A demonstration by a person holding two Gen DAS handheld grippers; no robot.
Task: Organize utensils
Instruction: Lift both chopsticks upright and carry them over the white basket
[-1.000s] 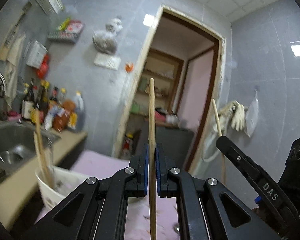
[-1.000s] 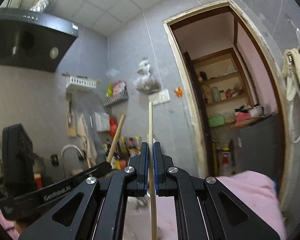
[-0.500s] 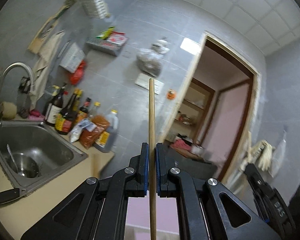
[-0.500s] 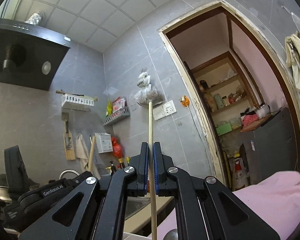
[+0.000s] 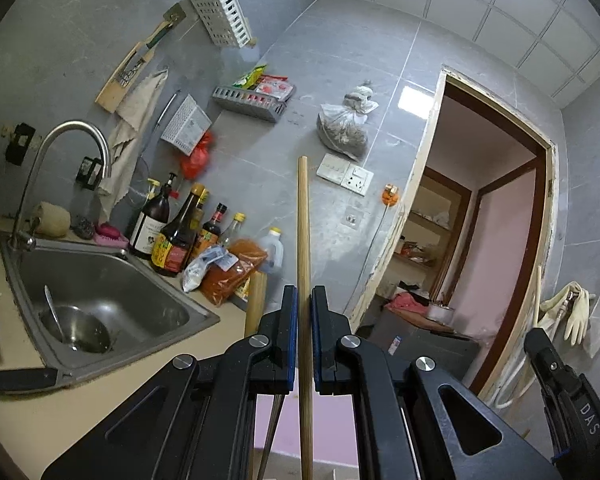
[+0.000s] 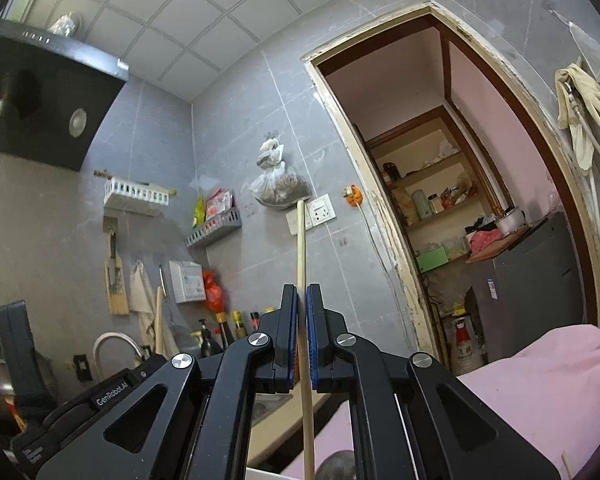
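Note:
My left gripper is shut on a wooden chopstick that stands upright between its blue pads, its top near the wall socket. My right gripper is shut on a second, paler chopstick, also upright. In the left wrist view a thicker wooden handle and thin dark sticks rise just left of the jaws; what they stand in is hidden. The right gripper's body shows at the lower right of the left wrist view. The left gripper's body shows at the lower left of the right wrist view.
A steel sink with a spoon in it and a tap lies left. Sauce bottles and bags crowd the beige counter behind it. A pink cloth covers a surface right. An open doorway leads to shelves.
Both views have swung left and tilted: the sink and bottles came into the left wrist view, the white cup of utensils left it. Each gripper kept its chopstick.

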